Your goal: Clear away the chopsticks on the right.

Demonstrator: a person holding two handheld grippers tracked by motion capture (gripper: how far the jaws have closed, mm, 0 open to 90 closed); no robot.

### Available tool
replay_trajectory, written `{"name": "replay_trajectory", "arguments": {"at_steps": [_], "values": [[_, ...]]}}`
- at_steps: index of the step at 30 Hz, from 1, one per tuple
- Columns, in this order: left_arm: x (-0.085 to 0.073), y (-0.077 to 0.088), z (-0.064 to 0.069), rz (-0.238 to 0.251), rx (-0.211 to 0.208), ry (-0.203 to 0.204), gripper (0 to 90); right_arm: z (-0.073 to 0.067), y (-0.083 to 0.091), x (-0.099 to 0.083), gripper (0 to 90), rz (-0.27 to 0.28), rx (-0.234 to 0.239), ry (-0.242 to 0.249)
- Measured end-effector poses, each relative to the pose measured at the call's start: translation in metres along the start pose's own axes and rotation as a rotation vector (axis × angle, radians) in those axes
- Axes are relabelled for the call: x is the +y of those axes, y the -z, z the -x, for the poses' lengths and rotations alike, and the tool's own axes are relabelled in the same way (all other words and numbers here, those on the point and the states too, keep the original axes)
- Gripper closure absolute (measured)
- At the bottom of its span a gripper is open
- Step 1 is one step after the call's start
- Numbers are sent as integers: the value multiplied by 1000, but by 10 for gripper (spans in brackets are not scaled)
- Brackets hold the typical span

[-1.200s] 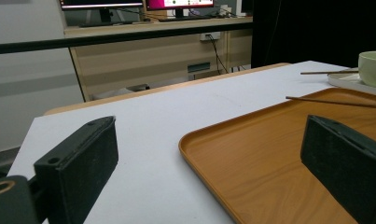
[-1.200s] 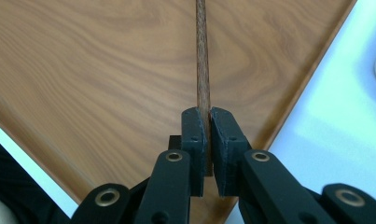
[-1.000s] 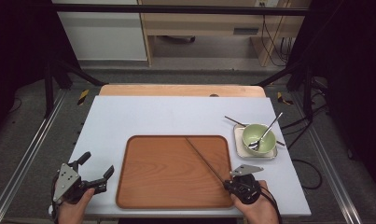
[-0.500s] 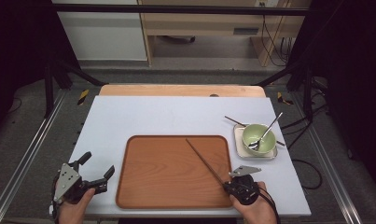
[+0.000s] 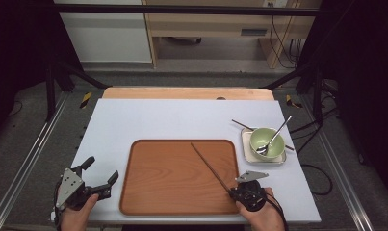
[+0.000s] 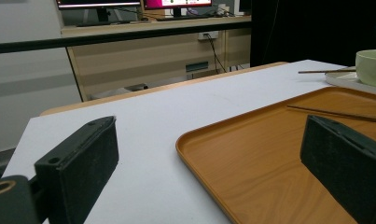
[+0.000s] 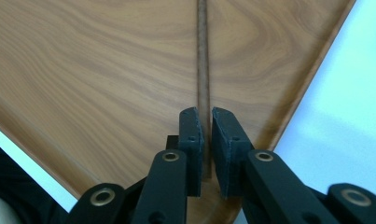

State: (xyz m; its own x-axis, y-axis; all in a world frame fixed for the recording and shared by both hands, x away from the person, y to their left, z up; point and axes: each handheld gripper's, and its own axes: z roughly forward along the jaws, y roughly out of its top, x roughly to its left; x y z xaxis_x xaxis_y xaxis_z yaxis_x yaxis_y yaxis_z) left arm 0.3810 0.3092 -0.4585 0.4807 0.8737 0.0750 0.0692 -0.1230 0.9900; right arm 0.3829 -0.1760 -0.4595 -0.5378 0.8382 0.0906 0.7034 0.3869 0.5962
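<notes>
Right gripper (image 7: pixel 206 112) is sitting at the tray's (image 7: pixel 106 70) near right corner. Its jaws are almost closed around the near end of a chopstick (image 7: pixel 203 56) and have just been easing open. One pad is hugging the stick while the other is showing a sliver of gap, so I'm reading it as no longer clamped. The stick is running diagonally from that corner toward the tray's middle, lying on the wood.

Left gripper (image 5: pixel 103 168) is hovering just off the tray's near left corner, jaws wide, carrying nothing.

Risks as I'm judging them:
- If the claw is pulling back while one pad is dragging, the stick is going with it and sliding over the near rim.
- The near end is sitting right by the corner rim. A nudge is tipping or rolling it off onto the table (image 5: pixel 182 120).
- Re-closing off-centre is flicking the round stick sideways.

Containers:
- The tray is carrying the one chopstick.
- Just beyond the tray's far right corner, a square dish (image 5: pixel 247 154) is carrying a green bowl (image 5: pixel 256 137).
- A spoon (image 5: pixel 278 131) is leaning in the bowl, handle pointing up and away from the tray.
- A second chopstick (image 5: pixel 240 123) is lying across the dish, behind the bowl.
</notes>
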Motion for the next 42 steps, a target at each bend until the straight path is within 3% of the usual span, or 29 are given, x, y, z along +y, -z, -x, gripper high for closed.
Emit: {"name": "replay_trajectory", "arguments": {"at_steps": [7, 17, 33, 42], "values": [[0, 0, 0, 2, 1, 3, 40, 0, 1, 1, 789, 26, 8, -2], [0, 0, 0, 3, -1, 3, 39, 8, 8, 1, 708, 85, -23, -2], [0, -1, 0, 1, -7, 6, 31, 44, 24, -12, 543, 168, -126, -55], [0, 0, -1, 3, -7, 7, 28, 50, 24, -15, 429, 166, -140, -66]]}}
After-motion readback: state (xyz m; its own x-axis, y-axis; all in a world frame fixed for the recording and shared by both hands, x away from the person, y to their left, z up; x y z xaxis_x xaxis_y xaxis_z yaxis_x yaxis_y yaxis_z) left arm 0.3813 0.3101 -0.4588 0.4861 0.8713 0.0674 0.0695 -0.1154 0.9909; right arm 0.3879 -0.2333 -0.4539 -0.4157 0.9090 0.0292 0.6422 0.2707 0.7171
